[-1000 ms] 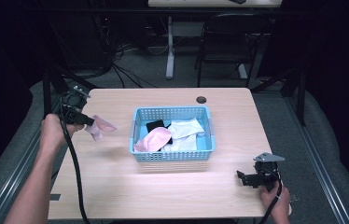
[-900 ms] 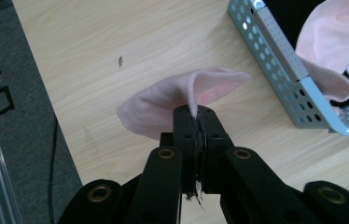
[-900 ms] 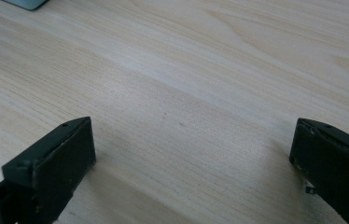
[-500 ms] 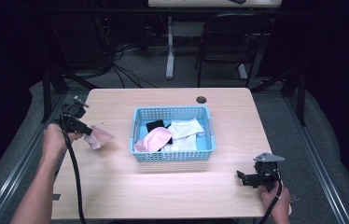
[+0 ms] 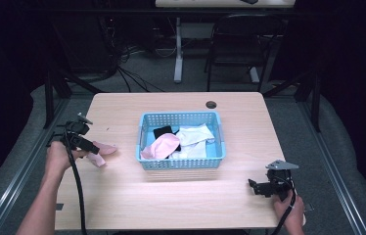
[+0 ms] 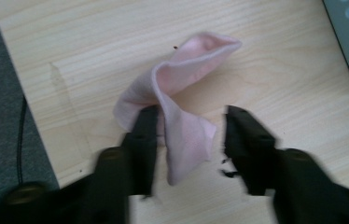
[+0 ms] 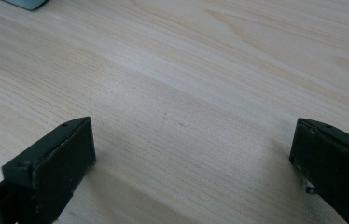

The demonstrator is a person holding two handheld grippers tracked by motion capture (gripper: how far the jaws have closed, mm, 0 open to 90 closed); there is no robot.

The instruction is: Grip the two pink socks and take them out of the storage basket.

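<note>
- At table centre: blue perforated basket (image 5: 180,164) w/ mixed cloth inside – pink piece (image 5: 163,146) at front-left, white pieces (image 5: 193,137) at right, a black item (image 5: 162,131) at back-left.
- Left of basket, apart from it: pink cloth (image 5: 101,149) lying crumpled on the wooden table (image 5: 171,200), near the left edge. In left gripper view it's folded over itself, one flap (image 6: 189,140) between the jaws, open end pointing away.
- Small dark round hole (image 5: 211,104) in tabletop behind basket, near the far edge.
- Floor beyond: cables, a desk leg, black chair (image 5: 240,49).
- Left gripper (image 5: 93,147) held in left hand (image 5: 58,156) at the table's left edge, jaws spread, cloth sitting between them; one jaw touches cloth, other is clear of it – not clamped.
- Right gripper (image 5: 255,186) in right hand (image 5: 288,208) at front-right corner, low over bare wood, jaws wide apart, holding nothing; well apart from basket.
- Cable (image 5: 76,191) trails from left gripper along forearm toward the bottom edge.
</note>
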